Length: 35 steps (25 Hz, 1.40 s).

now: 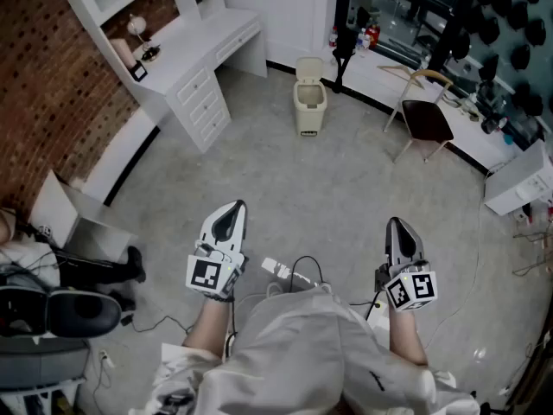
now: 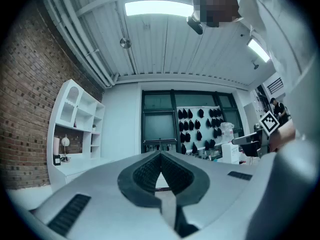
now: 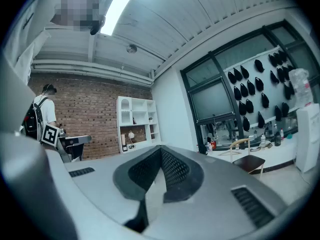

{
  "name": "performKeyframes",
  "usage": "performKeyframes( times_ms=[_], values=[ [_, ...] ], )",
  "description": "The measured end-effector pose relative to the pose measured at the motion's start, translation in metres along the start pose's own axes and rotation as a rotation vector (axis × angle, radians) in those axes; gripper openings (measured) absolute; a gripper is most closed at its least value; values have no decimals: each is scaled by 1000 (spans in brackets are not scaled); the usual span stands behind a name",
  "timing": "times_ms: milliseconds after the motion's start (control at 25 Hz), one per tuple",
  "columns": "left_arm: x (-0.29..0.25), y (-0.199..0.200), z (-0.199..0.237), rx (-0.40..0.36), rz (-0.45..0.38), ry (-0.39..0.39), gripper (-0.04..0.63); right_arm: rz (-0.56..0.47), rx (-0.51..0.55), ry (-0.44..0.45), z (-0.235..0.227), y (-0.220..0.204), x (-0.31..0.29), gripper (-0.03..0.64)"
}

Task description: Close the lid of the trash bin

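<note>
Trash bin [image 1: 309, 104] lid [image 1: 308, 67] up; L hand-held gripper [image 1: 234, 207], R hand-held gripper [image 1: 397, 224] closed.

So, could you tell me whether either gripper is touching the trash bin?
No, the trash bin stands across the floor, well beyond the left gripper and the right gripper.

Cream on the trash bin [image 1: 310, 98]. White on the desk [image 1: 194, 54]. Red-brown brick pattern on the wall [image 1: 43, 85]. Mottled grey across the floor [image 1: 302, 188]. Pale grey shells, black-and-white square markers on the left gripper [image 1: 233, 210] and right gripper [image 1: 399, 226].
</note>
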<state>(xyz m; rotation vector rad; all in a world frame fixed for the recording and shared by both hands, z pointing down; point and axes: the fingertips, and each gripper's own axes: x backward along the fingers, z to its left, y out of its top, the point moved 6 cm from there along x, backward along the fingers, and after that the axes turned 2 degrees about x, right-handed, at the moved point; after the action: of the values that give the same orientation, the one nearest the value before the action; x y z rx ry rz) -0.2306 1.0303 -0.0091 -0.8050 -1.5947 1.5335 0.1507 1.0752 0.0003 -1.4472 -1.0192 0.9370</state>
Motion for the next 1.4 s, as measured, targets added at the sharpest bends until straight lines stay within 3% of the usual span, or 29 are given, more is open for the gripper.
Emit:
performKeyframes(
  times_ms=[320, 600, 640, 720, 800, 920, 1120, 1400],
  values=[
    [13, 3, 21, -2, -10, 4, 26, -6, -11, 1, 16, -4, -4, 17],
    [15, -3, 39, 28, 14, -63, 29, -18, -15, 21, 35, -4, -15, 34],
    [14, -6, 42, 43, 21, -77, 43, -11, -14, 28, 39, -6, -17, 65],
    [14, -10, 48, 71, 34, -102, 226, 15, -10, 40, 47, -10, -20, 181],
    [15, -14, 53, 79, 41, -116, 335, 41, -1, 45, 56, -14, -24, 324],
    [16, -20, 62, 70, 67, -126, 415, 56, 12, 28, 68, -17, -29, 445],
    [23, -34, 86, 121, 98, -116, 437, 100, 37, -22, 83, -27, -38, 542],
    [30, -35, 106, 99, 99, -107, 439, 152, 38, 3, 100, -32, -49, 578]
  ],
)
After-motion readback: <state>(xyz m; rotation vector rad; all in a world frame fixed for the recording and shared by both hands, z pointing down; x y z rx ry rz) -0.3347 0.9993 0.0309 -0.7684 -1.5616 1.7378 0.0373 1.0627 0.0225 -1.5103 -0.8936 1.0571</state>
